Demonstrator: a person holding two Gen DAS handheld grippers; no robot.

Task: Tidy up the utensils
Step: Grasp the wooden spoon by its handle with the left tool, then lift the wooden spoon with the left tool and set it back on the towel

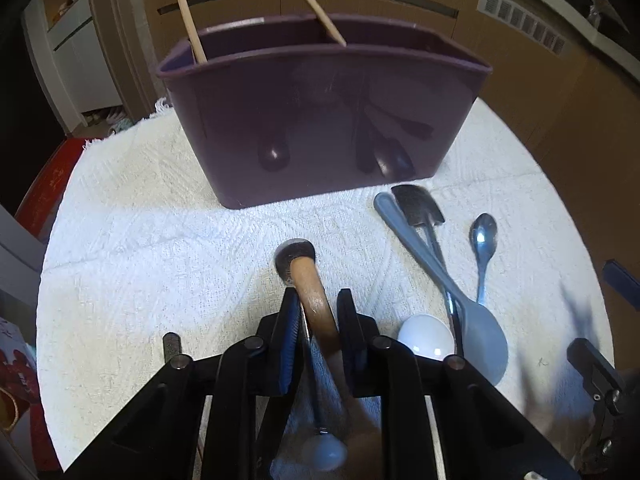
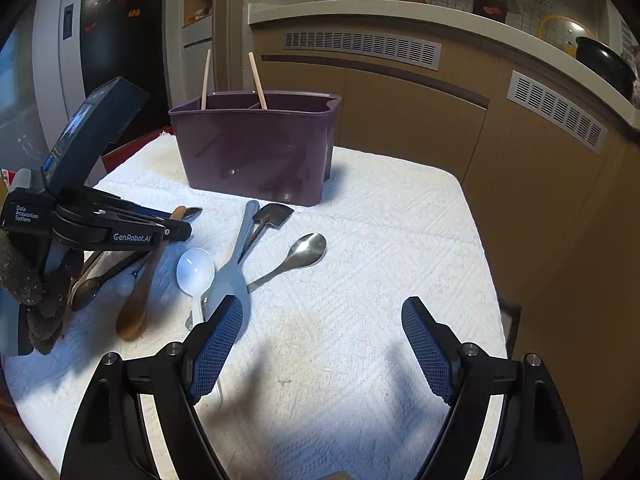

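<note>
Left wrist: left claw (image 1: 318, 312) clamps wooden spoon (image 1: 316, 312).

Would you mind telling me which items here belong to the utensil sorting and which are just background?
Job: purple caddy, chopsticks, wooden spoon in left gripper, white spoon, metal spoon, grey spoon, spatula.
Background: white cloth, black pot.

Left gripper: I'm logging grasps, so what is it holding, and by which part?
The left gripper grips the wooden spoon by its handle, near the handle's end.
</note>
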